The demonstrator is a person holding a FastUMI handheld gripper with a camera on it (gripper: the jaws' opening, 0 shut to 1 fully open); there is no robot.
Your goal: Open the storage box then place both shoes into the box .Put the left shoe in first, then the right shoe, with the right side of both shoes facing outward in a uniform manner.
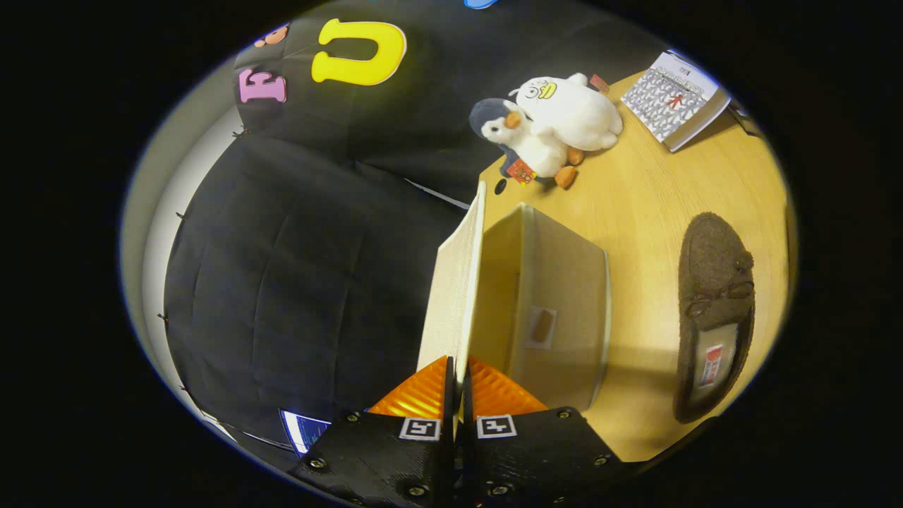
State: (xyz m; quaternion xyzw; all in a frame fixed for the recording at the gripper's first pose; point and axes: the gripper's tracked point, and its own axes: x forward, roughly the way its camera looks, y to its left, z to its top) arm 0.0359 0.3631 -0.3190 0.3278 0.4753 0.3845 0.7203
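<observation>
At the near left, gripper (457, 395) clamped on the storage box lid (455, 282), lid raised upright. Box (557, 303) open on the table (649, 190); brown slipper (714, 310) just right. Opening step nearly done; next: release lid, go for the left shoe.

The tongs (457, 384) are closed, both fingers pinching a thin edge.
</observation>
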